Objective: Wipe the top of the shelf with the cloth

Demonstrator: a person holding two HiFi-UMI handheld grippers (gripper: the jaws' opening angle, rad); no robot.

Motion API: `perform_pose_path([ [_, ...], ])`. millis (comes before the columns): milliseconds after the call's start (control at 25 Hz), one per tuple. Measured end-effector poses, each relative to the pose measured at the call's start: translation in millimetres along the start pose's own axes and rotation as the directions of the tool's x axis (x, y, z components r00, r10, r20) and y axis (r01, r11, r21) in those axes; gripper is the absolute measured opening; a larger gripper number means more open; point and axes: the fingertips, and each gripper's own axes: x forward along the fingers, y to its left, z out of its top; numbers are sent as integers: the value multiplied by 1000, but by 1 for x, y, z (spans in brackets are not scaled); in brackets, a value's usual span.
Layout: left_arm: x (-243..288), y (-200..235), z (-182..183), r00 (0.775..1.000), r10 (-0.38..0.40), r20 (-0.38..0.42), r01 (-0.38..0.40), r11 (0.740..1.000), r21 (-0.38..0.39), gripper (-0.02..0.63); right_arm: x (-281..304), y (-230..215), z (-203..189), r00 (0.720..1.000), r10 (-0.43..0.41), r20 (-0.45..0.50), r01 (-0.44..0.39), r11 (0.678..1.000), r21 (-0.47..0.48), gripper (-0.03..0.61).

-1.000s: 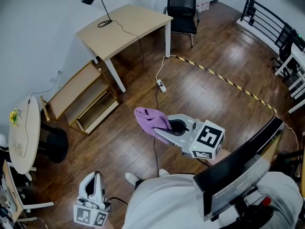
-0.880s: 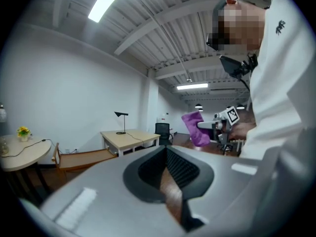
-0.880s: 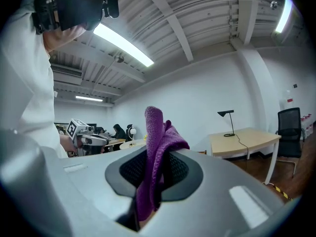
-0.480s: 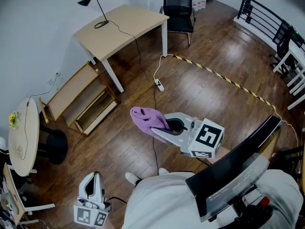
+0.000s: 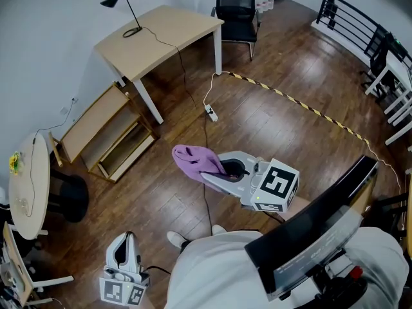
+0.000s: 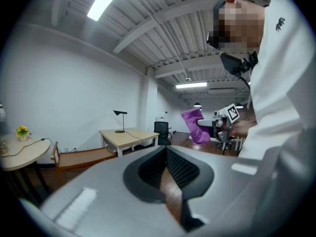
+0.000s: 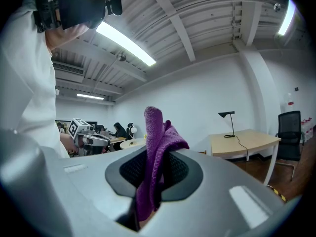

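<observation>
A low wooden shelf (image 5: 106,131) stands against the left wall, beside the desk, and shows in the left gripper view as the shelf (image 6: 81,154). My right gripper (image 5: 215,171) hangs over the floor at mid-room, to the right of the shelf and apart from it. It is shut on a purple cloth (image 5: 192,159), which stands up between the jaws as a folded bunch (image 7: 157,132). My left gripper (image 5: 126,248) is low at the bottom left, near my body. Its jaws stand together with nothing held (image 6: 165,149).
A light wooden desk (image 5: 158,37) with a black lamp (image 5: 122,5) stands behind the shelf, with a black chair (image 5: 235,5) beyond. A round white table (image 5: 29,182) is at the far left. A cable and power strip (image 5: 210,113) lie on the floor, beside yellow-black floor tape (image 5: 309,108).
The right gripper with the cloth has drifted slightly left in the head view, and the room has shifted a little. The left gripper has stayed put.
</observation>
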Motion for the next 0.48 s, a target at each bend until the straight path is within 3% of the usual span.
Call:
perform_pose_path([
  [480, -2, 1, -7, 1000, 18, -23, -18, 1000, 10, 21, 9, 3, -6, 999, 25, -21, -25, 1000, 9, 51],
])
